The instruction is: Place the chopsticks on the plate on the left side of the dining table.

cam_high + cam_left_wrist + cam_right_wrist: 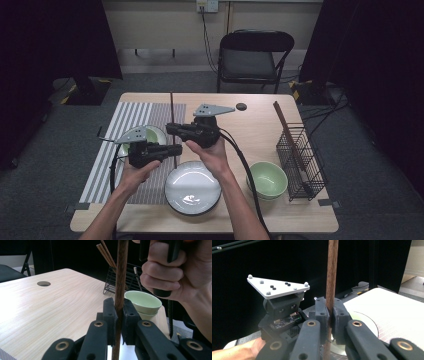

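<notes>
**Two hand-held grippers clamped on one wooden chopstick above the table**

The high view showed the wooden table [250, 130] as a whole, with a striped mat [120, 125] beneath the left gripper [172, 149]. A white plate [193, 188] lay just below both grippers, toward the person. A green bowl [267, 180] sat to the right of the right gripper [172, 129], and a black wire rack [300, 160] stood beyond that bowl, well apart from both tools. A second green bowl [155, 134] lay partly hidden behind the left gripper. A folding chair [254, 55] stood past the table's far edge.

The left gripper view [119, 315] added what the high view lacked: spare chopsticks [106, 253] leaning out of the rack, the bowl in side profile, and the right hand [172, 272] wrapped around its handle, close above and to the right of the jaws.

The right gripper view [329, 315] instead showed the left gripper's grey three-cornered plate [277, 287], just left of its own jaws.

In both gripper views the jaws stood narrow, pads pressed on either side of the dark chopstick [121, 277], which ran upright between them. In the high view the chopstick passed through both grippers, the right gripping it farther from the person than the left.
</notes>
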